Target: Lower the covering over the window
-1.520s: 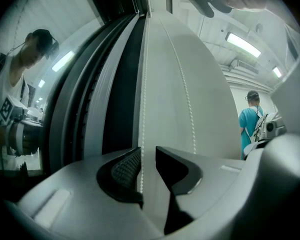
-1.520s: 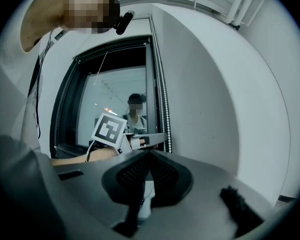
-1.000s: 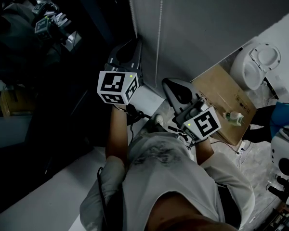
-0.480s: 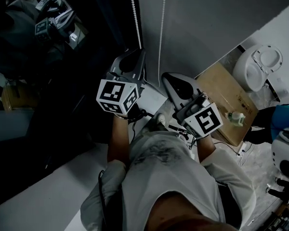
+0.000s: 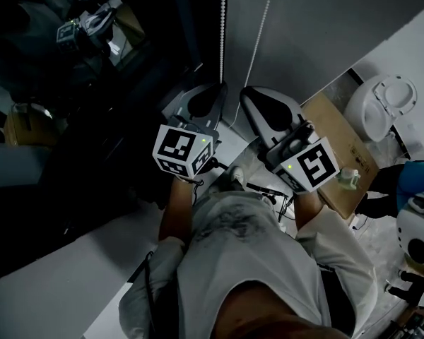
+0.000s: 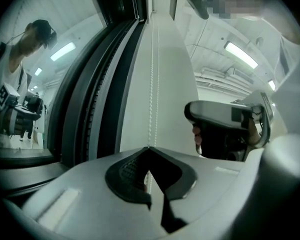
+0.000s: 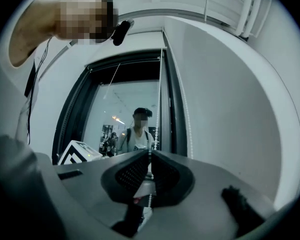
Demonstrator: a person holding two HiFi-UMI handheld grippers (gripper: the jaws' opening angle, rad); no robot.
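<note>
Head view: white beaded pull chain [image 5: 222,27]
Left claw [image 6: 149,149]: pinched on it
Right claw [image 7: 150,153]: likewise
Technique: I'd haul straight down, alternating

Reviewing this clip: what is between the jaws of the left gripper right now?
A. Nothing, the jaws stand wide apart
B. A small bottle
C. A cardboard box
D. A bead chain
D: in the left gripper view, the jaws of the left gripper are closed together on the bead chain, which hangs straight down into their tips.
</note>
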